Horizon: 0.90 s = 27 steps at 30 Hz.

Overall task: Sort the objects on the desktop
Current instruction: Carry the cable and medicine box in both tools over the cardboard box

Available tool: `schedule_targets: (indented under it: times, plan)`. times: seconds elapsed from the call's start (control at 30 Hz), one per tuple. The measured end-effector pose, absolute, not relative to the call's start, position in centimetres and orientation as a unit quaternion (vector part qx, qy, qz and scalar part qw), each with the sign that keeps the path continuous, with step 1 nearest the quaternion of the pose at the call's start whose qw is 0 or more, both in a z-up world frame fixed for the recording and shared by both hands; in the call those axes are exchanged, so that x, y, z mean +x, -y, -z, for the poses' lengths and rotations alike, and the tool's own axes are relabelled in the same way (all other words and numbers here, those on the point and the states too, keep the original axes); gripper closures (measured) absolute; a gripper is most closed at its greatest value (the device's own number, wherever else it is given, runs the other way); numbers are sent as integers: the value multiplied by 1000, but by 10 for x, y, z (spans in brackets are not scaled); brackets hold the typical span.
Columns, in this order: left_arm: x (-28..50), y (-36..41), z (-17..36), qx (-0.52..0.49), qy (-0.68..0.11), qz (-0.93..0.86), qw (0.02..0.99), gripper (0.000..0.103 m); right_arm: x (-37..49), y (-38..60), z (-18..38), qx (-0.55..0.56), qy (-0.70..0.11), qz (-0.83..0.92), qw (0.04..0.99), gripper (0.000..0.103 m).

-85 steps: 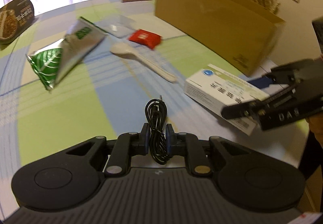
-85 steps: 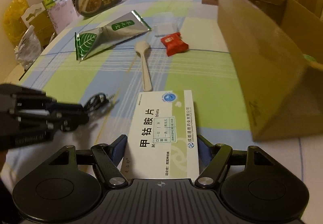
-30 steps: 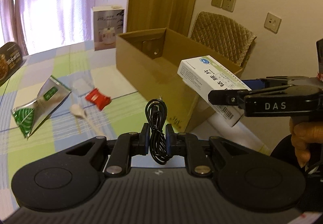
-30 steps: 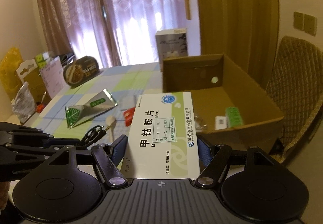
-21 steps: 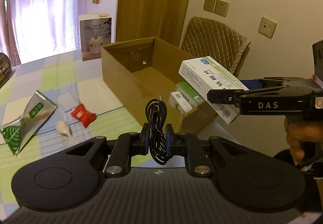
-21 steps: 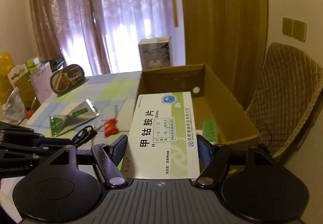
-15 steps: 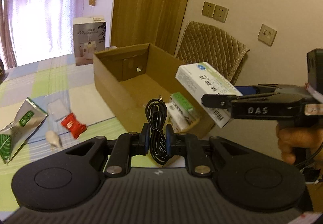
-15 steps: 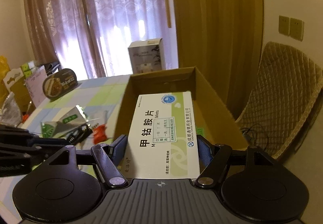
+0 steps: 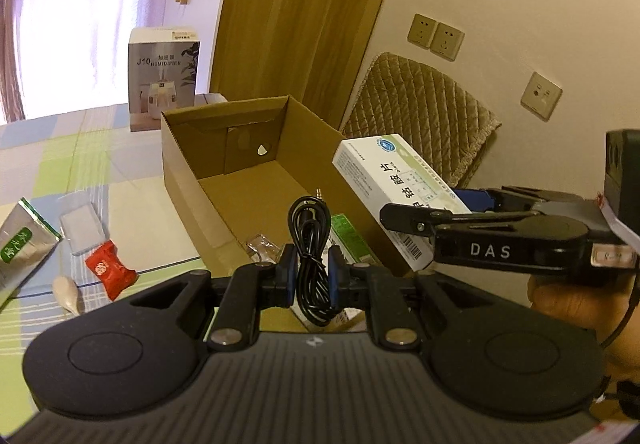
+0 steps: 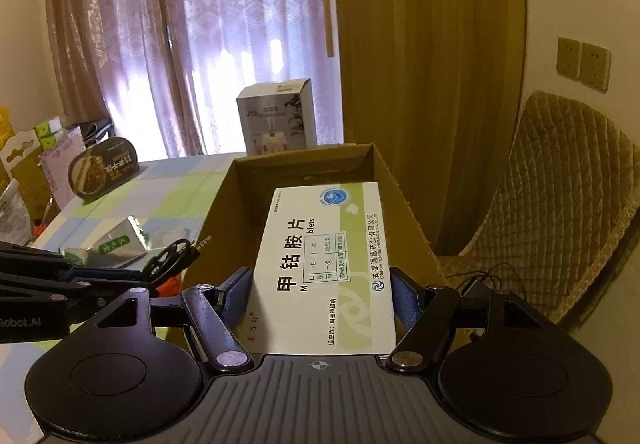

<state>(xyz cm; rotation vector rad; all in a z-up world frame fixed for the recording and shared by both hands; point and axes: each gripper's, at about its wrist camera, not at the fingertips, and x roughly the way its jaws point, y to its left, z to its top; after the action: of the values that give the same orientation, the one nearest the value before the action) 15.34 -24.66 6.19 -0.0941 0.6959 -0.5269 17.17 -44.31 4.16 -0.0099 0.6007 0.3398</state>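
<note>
Left wrist view is showing the left gripper [image 9: 312, 278] pinching a coiled black cable [image 9: 311, 252], glossy and rubbery, its metal jack tip poking up, hanging in the air over the near end of the open cardboard box [image 9: 188, 180]. Beyond the cable, the box floor is lying mostly bare toward the far wall, while a green-and-white packet [image 9: 347, 234] and a crinkly clear wrapper [image 9: 262, 248] are crowding the near end. To the right, the right gripper [image 9: 404, 218] is clamping a flat white-and-green medicine carton [image 9: 384, 180], matte card with sharp corners, tilted in the air above the box's right wall.

Right wrist view is looking along that carton [image 10: 326, 268], the blue pads [image 10: 236, 296] pressing both long edges, the carton's far end reaching in over the box [image 10: 404, 212] between its two side walls. The left gripper [image 10: 132, 276] and cable [image 10: 172, 256] are sitting just left of the box's left wall.

Out on the checked tablecloth [image 9: 120, 204], well apart from the box, are lying a red candy wrapper [image 9: 109, 269], a pale spoon [image 9: 67, 293], a foil sachet [image 9: 18, 250] and a clear square packet [image 9: 82, 229].
</note>
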Motion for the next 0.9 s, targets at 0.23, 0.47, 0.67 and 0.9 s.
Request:
schedule_targets:
  times: [0.23, 0.47, 0.67, 0.9]
  plan:
    - [164, 259, -62, -35, -334, 255, 907, 91, 187, 451, -38, -1, -297, -164, 941, 34]
    - [174, 271, -55, -30, -342, 254, 904, 91, 194, 456, -34, 7, -300, -163, 940, 34]
    - [178, 277, -50, -26, -350, 253, 901, 91, 196, 460, -32, 10, -303, -162, 939, 34]
    - [181, 281, -46, -25, -355, 252, 900, 91, 198, 462, -33, 12, -302, -160, 940, 34]
